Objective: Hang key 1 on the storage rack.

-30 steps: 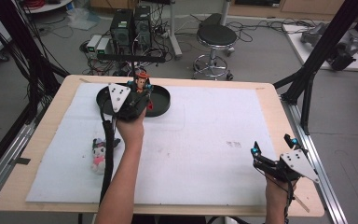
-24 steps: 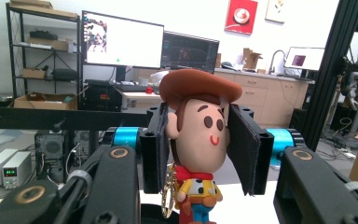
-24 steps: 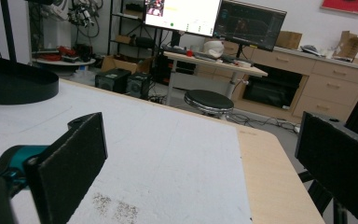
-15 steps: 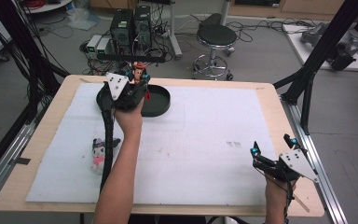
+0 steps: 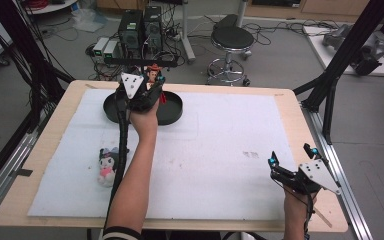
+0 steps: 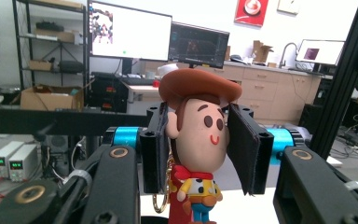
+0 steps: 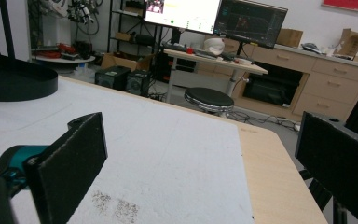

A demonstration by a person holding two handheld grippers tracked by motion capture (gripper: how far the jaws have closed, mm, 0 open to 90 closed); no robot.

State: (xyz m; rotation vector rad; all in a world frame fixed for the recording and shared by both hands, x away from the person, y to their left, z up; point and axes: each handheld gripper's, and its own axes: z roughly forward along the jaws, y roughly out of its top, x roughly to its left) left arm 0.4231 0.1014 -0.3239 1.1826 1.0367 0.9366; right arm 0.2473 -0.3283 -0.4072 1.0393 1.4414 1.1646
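Observation:
A small cowboy figure (image 5: 153,73) with a brown hat, red scarf and a metal key ring hangs above the black round tray (image 5: 173,113) at the table's far left. My left gripper (image 5: 152,81) is shut on its head; in the left gripper view the two pads press the sides of the cowboy figure's (image 6: 200,123) face, inside my left gripper (image 6: 200,142). My right gripper (image 5: 291,156) rests near the front right corner, open with nothing between its jaws. The right gripper view has my right gripper (image 7: 205,158) over the white mat, with the tray (image 7: 14,81) far to the left.
A black, white and pink plush toy (image 5: 106,165) lies on the white mat (image 5: 215,150) at the front left, beside the left forearm. Black frame posts (image 5: 330,85) stand at both table sides. A stool (image 5: 232,42) and power supplies (image 5: 107,48) sit on the floor beyond the far edge.
My left gripper has lifted the cowboy figure up and toward the far edge, higher over the tray. The right gripper has stayed in place.

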